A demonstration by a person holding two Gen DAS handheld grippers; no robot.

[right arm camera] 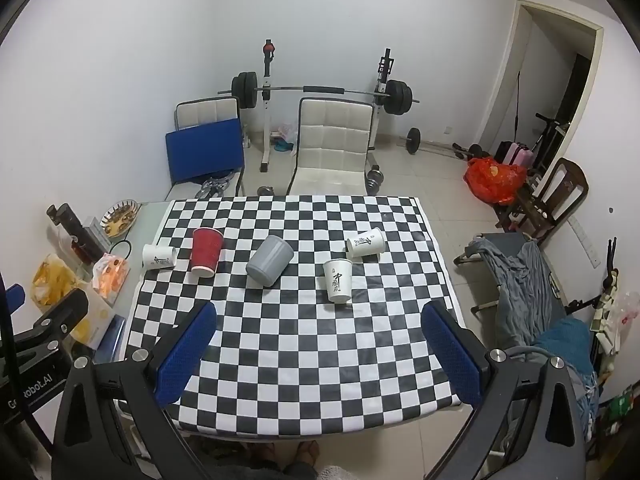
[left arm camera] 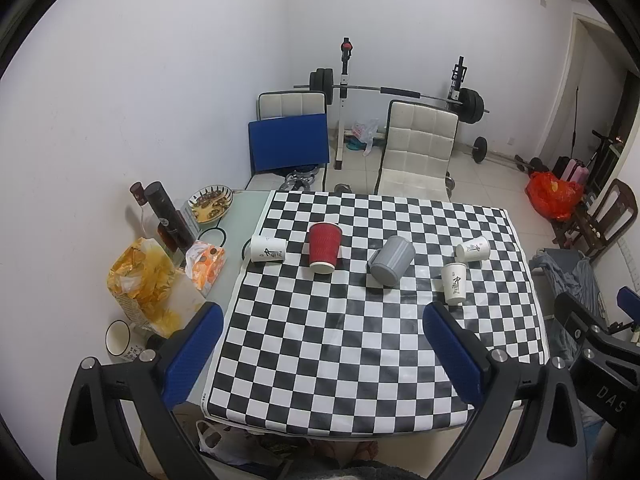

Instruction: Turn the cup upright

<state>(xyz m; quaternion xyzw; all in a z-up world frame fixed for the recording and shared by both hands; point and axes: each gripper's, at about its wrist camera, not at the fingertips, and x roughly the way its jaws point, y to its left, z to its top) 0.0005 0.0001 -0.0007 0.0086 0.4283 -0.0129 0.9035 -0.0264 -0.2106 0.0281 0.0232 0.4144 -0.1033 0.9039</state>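
Observation:
Several cups sit on the checkered tablecloth (left arm camera: 360, 340) (right arm camera: 304, 360). A white paper cup (left arm camera: 267, 249) (right arm camera: 159, 257) lies on its side at the left. A red ribbed cup (left arm camera: 324, 246) (right arm camera: 205, 252) and a grey mug (left arm camera: 391, 259) (right arm camera: 269, 260) lie tipped. Another white cup (left arm camera: 473, 249) (right arm camera: 365, 242) lies on its side at the right. A white cup (left arm camera: 454, 283) (right arm camera: 338, 281) stands upright in front of it. My left gripper (left arm camera: 322, 356) and right gripper (right arm camera: 318, 356) are open and empty, above the table's near edge.
Snack bags (left arm camera: 148, 284), dark bottles (left arm camera: 166, 216), a bowl (left arm camera: 211, 203) and a mug (left arm camera: 120, 336) crowd the table's left strip. Two chairs (left arm camera: 416, 148) and a barbell rack (left arm camera: 400, 92) stand behind the table. A cot with clothes (right arm camera: 532, 292) is at the right.

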